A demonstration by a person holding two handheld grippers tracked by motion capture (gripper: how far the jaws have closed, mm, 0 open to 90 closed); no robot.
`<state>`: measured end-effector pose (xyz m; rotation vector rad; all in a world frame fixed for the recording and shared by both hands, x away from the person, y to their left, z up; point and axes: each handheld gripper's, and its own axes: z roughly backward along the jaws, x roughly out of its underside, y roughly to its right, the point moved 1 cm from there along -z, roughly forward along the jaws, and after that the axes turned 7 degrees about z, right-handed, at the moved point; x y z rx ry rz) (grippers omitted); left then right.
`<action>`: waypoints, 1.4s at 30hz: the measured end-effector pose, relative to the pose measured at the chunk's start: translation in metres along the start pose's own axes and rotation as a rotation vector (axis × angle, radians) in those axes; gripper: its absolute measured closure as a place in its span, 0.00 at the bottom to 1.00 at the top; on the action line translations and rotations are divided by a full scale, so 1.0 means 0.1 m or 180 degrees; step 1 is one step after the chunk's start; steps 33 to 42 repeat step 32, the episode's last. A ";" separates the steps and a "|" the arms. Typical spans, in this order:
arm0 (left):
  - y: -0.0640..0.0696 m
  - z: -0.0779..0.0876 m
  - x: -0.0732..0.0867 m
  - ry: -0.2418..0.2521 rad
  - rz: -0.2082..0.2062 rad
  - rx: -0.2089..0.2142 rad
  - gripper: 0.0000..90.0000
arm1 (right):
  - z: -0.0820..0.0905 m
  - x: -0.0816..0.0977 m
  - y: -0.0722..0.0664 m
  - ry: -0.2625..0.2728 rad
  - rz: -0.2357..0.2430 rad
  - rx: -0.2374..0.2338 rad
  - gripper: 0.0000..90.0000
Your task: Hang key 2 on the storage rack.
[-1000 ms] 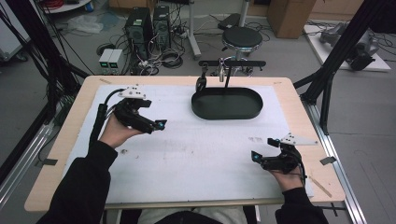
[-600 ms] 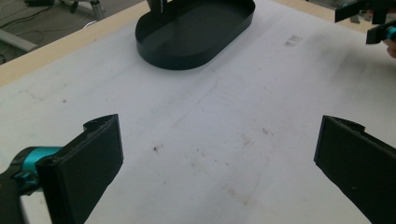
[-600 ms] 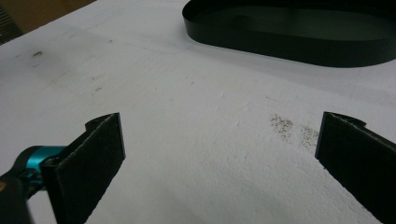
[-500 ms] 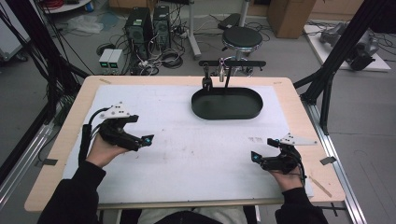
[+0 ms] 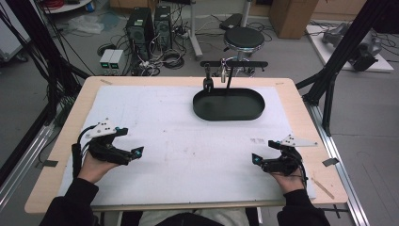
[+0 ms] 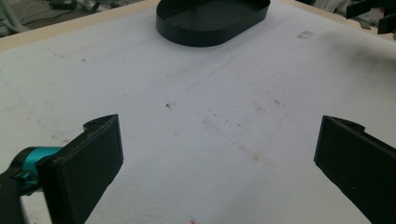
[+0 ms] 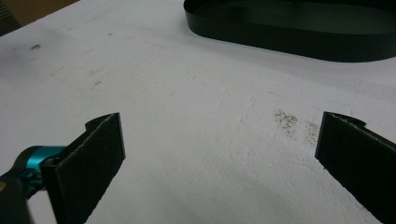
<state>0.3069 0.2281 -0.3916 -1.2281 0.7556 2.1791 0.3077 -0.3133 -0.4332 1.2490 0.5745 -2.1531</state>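
The left gripper (image 5: 134,153) and the right gripper (image 5: 256,159) both rest near the front edge of the surface (image 5: 188,141), jaws wide and holding nothing. The black tray (image 5: 229,104) sits empty near the far edge, well apart from both. A hasty reach could push the tray, because only its thin rim offers a grip.

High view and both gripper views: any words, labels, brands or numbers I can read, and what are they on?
No text can be read.
A small dark printed patch on the white mat, near the right gripper, at: too small and blurred to read.
The black tray, the left gripper and the computer towers on the floor: no legible marking.
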 end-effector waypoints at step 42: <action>-0.11 0.24 0.53 0.0140 0.0109 -0.0412 0.02 | -0.04 0.02 -0.07 -0.0069 0.0092 -0.0154 0.01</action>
